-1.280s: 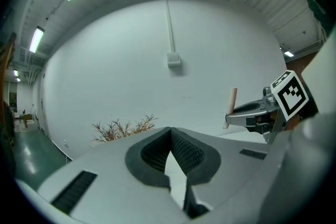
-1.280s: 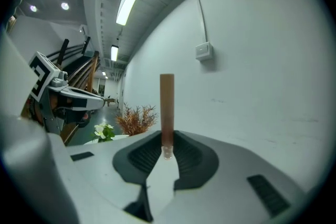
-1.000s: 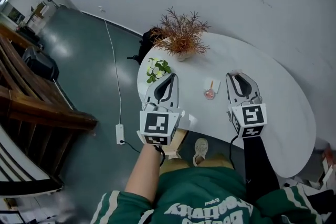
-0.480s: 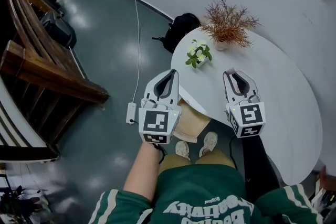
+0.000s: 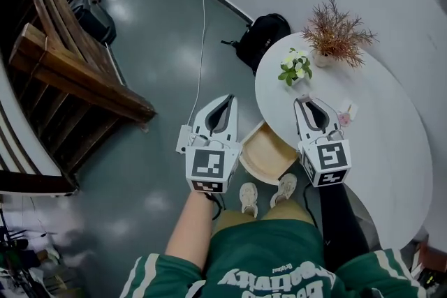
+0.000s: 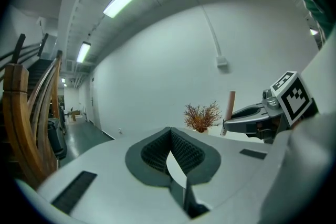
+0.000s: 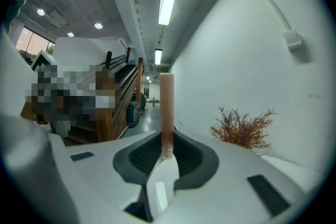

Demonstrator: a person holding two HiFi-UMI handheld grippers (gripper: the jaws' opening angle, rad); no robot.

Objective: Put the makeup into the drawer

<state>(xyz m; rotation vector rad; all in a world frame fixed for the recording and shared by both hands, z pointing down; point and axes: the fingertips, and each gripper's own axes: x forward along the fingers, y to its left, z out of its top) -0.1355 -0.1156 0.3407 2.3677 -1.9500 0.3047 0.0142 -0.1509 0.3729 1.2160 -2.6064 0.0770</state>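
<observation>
Right now your right gripper (image 7: 165, 157) pinches the makeup stick (image 7: 167, 113) by its lower end, jaws nearly together, the stick standing upright. The open drawer (image 5: 264, 155) lies just left of it and nearer you, below the table (image 5: 380, 150) edge, between it and your left gripper (image 5: 223, 102), whose jaws are closed on nothing.

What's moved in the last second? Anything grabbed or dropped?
Both tongs swung left across the table: the left tongs now hang over the floor, the right tongs at the table edge, with the open drawer between them. Nothing taken or released: right stays shut on the pink tube, left shut and empty.
</observation>
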